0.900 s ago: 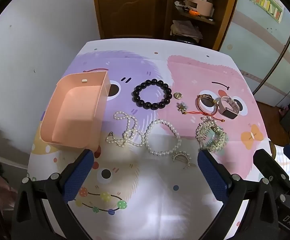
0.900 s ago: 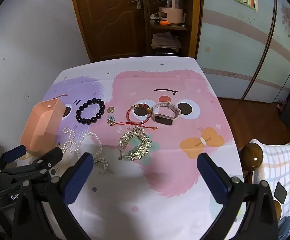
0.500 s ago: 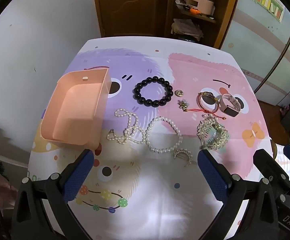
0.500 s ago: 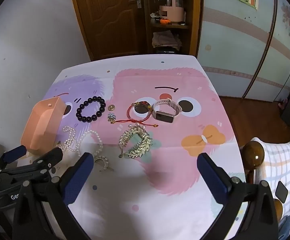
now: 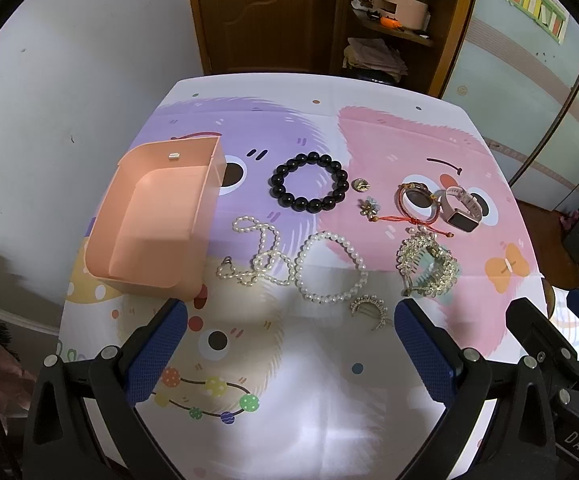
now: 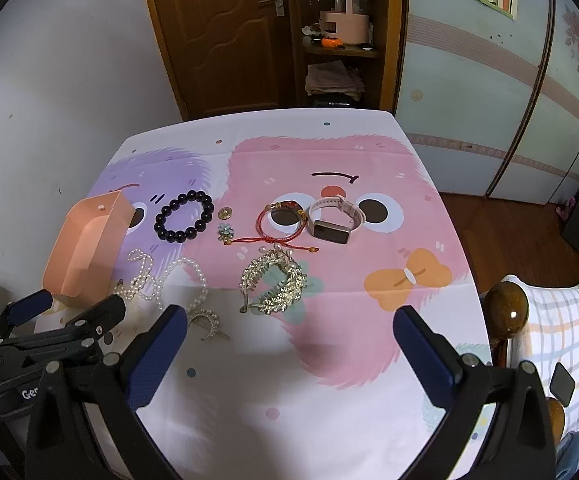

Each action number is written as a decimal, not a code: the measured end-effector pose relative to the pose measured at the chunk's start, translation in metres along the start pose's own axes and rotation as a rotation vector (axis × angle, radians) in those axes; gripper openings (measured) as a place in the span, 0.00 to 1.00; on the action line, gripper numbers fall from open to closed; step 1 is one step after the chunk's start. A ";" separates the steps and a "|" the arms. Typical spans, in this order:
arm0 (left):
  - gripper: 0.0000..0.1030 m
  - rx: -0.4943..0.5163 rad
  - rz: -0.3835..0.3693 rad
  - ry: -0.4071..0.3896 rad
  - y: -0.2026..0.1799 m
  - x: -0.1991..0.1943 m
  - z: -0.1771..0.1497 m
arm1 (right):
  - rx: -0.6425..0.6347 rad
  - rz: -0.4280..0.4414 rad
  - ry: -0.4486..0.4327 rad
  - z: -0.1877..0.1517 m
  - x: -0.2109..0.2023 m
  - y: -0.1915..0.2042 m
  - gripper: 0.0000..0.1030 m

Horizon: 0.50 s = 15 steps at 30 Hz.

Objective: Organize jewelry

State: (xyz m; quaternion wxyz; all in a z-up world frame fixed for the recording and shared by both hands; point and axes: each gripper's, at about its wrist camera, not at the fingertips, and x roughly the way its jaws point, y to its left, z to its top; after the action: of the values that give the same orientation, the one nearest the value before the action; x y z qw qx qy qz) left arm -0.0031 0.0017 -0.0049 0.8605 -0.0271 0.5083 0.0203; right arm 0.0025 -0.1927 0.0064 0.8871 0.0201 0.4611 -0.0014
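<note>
Jewelry lies spread on a cartoon tablecloth (image 5: 289, 400). An empty pink box (image 5: 157, 220) stands at the left. To its right sit a black bead bracelet (image 5: 309, 188), a pearl necklace (image 5: 257, 256), a pearl bracelet (image 5: 331, 268), a crescent hairpin (image 5: 369, 310), a rhinestone hair claw (image 5: 427, 266), a red cord bracelet (image 5: 413, 208) and a pink watch (image 5: 461, 210). My left gripper (image 5: 289, 348) hangs open above the near cloth, nothing between its fingers. My right gripper (image 6: 289, 348) is open too, short of the hair claw (image 6: 273, 284) and watch (image 6: 335, 220).
A small gold charm (image 5: 360, 185) and a flower brooch (image 5: 369, 207) lie between the black beads and the red cord. A white wall runs along the left. A wooden door and shelf (image 6: 341, 40) stand behind the table. A bedpost (image 6: 507, 312) and checked bedding are at the right.
Both cameras have drawn back and up a little, so the table and jewelry look slightly smaller. Nothing on the cloth has moved and both grippers stay open.
</note>
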 end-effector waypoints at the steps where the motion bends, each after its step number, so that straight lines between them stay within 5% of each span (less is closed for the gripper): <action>1: 0.99 0.001 0.000 -0.002 0.000 0.000 0.000 | 0.000 0.000 0.000 0.000 0.000 0.000 1.00; 15: 0.99 0.002 0.004 -0.001 -0.001 0.000 0.001 | -0.001 0.001 -0.001 -0.001 -0.002 0.001 1.00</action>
State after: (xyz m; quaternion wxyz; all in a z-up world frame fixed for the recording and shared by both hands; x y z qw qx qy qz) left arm -0.0026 0.0007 -0.0041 0.8606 -0.0254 0.5081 0.0216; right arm 0.0007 -0.1922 0.0071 0.8873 0.0200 0.4608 -0.0007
